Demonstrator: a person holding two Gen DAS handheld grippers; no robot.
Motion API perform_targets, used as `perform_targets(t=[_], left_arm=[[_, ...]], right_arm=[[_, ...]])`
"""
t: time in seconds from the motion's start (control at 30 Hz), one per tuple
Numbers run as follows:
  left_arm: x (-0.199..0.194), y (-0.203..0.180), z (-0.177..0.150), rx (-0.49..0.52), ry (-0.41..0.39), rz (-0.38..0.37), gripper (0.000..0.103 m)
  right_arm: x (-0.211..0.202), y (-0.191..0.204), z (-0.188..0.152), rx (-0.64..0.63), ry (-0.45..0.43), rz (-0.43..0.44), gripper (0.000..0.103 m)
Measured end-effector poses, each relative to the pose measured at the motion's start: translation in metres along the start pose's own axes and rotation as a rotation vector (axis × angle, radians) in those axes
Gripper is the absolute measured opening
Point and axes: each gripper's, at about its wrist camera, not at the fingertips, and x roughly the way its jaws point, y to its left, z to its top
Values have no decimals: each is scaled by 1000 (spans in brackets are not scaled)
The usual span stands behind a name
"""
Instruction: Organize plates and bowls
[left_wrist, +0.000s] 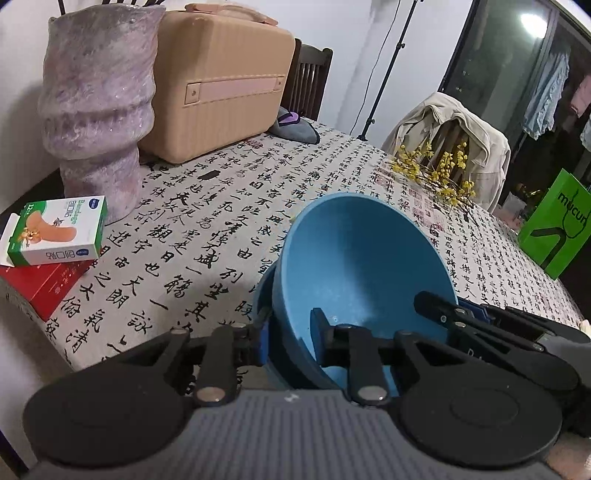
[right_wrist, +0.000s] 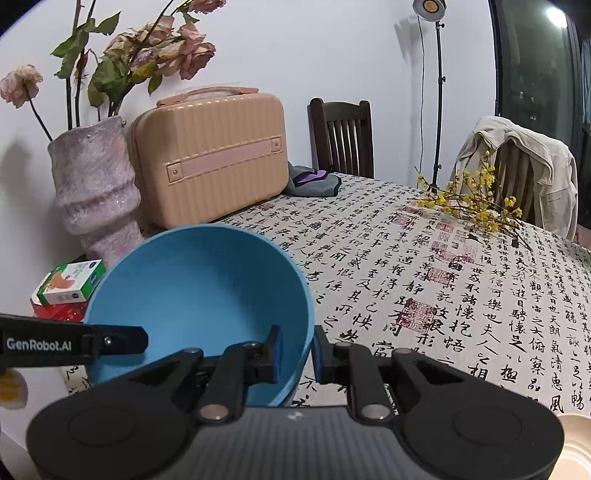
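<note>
A blue bowl (left_wrist: 364, 258) is tilted above the calligraphy tablecloth (left_wrist: 192, 229). My left gripper (left_wrist: 290, 339) is shut on the bowl's near left rim, one finger inside and one outside. A second blue rim shows just under it at the left; I cannot tell if it is another bowl. In the right wrist view my right gripper (right_wrist: 297, 356) is shut on the right rim of the blue bowl (right_wrist: 199, 295), one finger inside and one outside. The left gripper's finger enters that view from the left. A cream dish edge (right_wrist: 576, 446) shows at bottom right.
A pink vase (left_wrist: 98, 107) and a tan case (left_wrist: 221, 77) stand at the back left. A green and white box (left_wrist: 59, 232) lies on a red box (left_wrist: 40, 288). Yellow flower twigs (left_wrist: 439, 173), a green bag (left_wrist: 554, 225) and chairs are at the far right.
</note>
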Motion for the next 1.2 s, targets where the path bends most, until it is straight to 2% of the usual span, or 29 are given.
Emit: perform_targets(t=[1.2], left_arm=[[-1,4,0,-37,7,-18,22]], right_arm=[[-3,-2,2,21,-14,9,14]])
